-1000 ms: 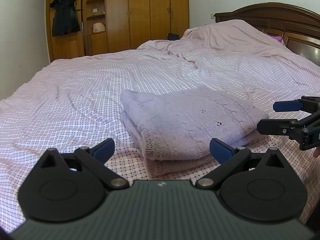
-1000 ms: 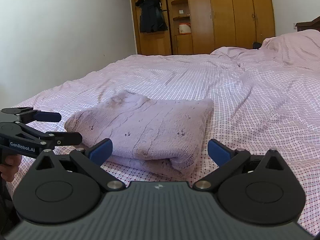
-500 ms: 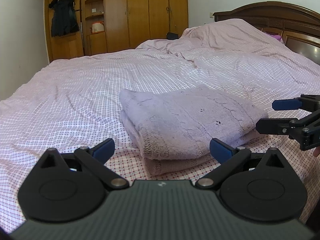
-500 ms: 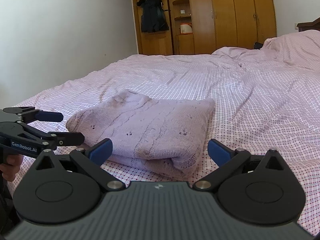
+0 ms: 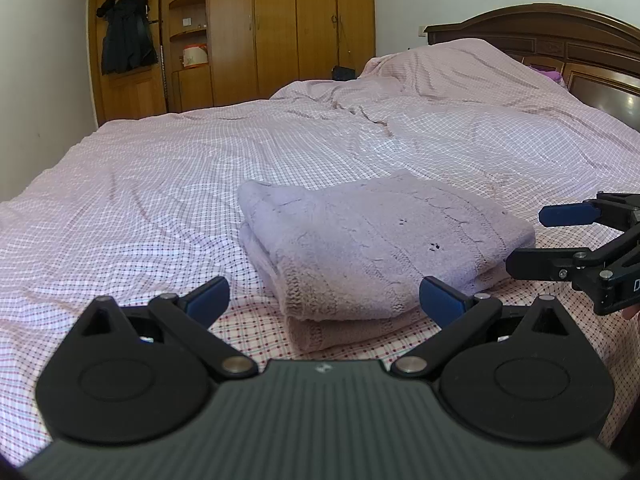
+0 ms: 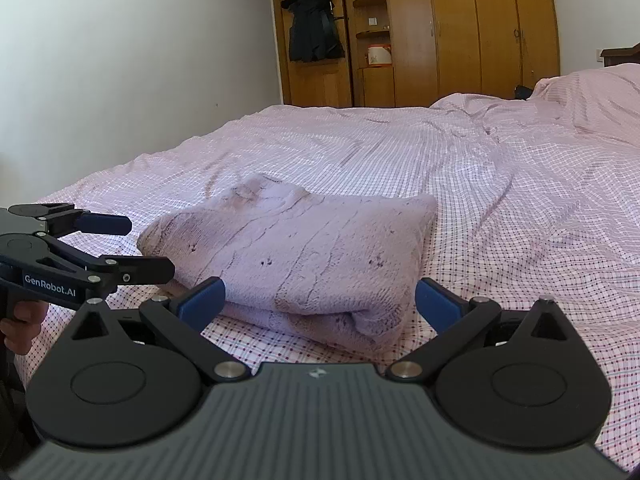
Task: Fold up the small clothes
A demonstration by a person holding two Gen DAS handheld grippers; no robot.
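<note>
A lilac knitted sweater (image 5: pixel 372 240) lies folded into a thick rectangle on the bed, seen also in the right wrist view as the sweater (image 6: pixel 304 248). My left gripper (image 5: pixel 324 300) is open just in front of its near edge, with nothing between the blue pads. My right gripper (image 6: pixel 318 300) is open too, a little short of the folded corner, holding nothing. Each gripper shows in the other's view: the right gripper (image 5: pixel 532 240) beside the sweater's right end, the left gripper (image 6: pixel 138 246) beside its left end, both apart from the cloth.
The bed (image 5: pixel 160 184) is covered by a pink checked sheet with wrinkles toward the far side. A dark wooden headboard (image 5: pixel 560 36) stands at the right. Wooden wardrobes (image 6: pixel 460 32) with a hanging black coat (image 6: pixel 312 28) line the far wall. A hand (image 6: pixel 20 324) holds the left gripper.
Both grippers have drawn back and risen slightly from the folded sweater; both stay open and the sweater has not moved.
</note>
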